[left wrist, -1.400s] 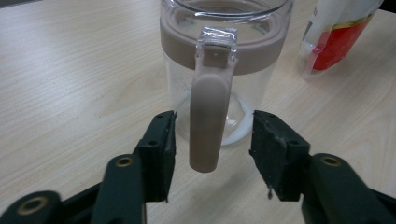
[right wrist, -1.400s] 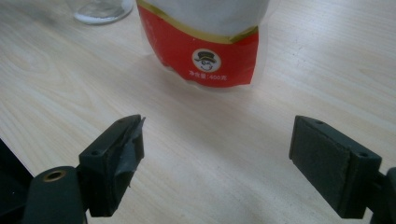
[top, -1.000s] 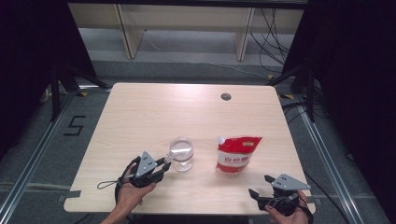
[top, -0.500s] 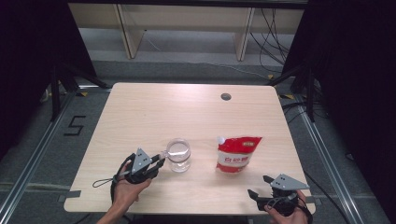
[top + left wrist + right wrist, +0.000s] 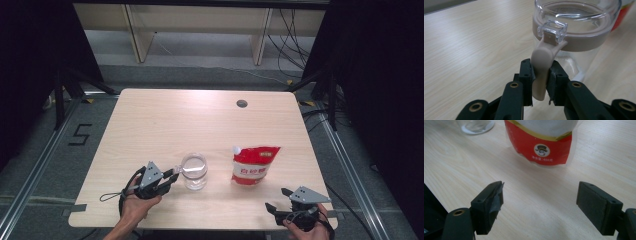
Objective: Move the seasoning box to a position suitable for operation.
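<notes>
Jar (image 5: 194, 171) mid-table, pouch (image 5: 252, 164) just beside, table (image 5: 200, 120) edges well apart.

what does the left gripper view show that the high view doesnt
Left gripper view alone: the left gripper has its pads pressed on the beige latch tab hanging from the jar lid's clear clasp.

High view alone: the right gripper, jaws wide apart, and the table with its cable hole.

Both: the jar, the left gripper and part of the red pouch.
</notes>
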`<state>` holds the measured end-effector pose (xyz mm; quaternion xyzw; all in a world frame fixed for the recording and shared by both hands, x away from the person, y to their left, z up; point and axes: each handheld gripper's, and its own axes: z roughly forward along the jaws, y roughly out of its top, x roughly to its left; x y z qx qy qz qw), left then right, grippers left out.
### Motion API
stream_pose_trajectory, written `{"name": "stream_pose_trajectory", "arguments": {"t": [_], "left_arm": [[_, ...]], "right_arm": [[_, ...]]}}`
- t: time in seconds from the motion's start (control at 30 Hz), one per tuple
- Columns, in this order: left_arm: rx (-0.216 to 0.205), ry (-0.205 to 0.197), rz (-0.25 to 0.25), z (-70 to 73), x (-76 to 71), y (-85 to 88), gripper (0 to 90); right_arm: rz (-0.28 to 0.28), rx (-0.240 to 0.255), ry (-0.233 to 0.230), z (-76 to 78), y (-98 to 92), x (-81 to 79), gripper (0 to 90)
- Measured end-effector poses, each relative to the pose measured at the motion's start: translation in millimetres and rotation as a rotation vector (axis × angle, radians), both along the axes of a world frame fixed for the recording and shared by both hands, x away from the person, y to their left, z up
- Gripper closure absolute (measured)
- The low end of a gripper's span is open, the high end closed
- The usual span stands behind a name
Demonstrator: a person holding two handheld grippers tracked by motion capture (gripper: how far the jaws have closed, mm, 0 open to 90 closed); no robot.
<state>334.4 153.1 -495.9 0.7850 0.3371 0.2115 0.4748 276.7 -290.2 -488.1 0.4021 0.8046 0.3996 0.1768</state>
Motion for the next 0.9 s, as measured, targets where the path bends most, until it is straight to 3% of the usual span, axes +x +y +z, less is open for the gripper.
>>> {"name": "stream_pose_trajectory", "arguments": {"t": [0.1,0.27,0.47,0.57,0.6,0.63,0.83,0.87,0.9], "left_arm": [[0.007,0.003,-0.037,0.7,-4.7,-1.5,75.0],[0.004,0.000,-0.094,0.6,-10.9,-6.4,74.9],[0.006,0.002,-0.129,0.8,-12.6,-7.6,74.9],[-0.003,-0.001,-0.139,0.0,-13.9,-9.1,74.9],[-0.004,0.017,-0.145,0.6,-15.9,-10.6,74.9],[0.008,0.001,-0.150,1.2,-16.0,-10.7,74.9],[-0.007,0.011,-0.152,0.5,-17.8,-12.5,74.8],[0.017,0.001,-0.157,1.6,-17.6,-11.6,74.8],[0.003,0.010,-0.157,1.0,-18.6,-12.8,74.7]], "right_arm": [[0.000,-0.007,-0.014,-0.1,-0.7,0.5,22.5],[-0.009,0.010,0.016,0.4,1.8,-1.9,22.5],[0.014,0.003,0.000,0.5,1.3,0.0,22.8],[-0.008,0.014,0.022,1.0,2.9,-2.4,22.8],[0.012,-0.003,-0.008,0.4,1.3,0.2,22.8],[0.015,-0.001,-0.010,0.1,1.8,0.3,22.9],[0.018,-0.001,-0.010,0.2,2.3,0.6,22.9],[0.002,0.011,0.004,0.2,4.0,-1.1,23.0],[0.028,0.007,-0.004,-0.9,2.5,1.9,22.9]]}}
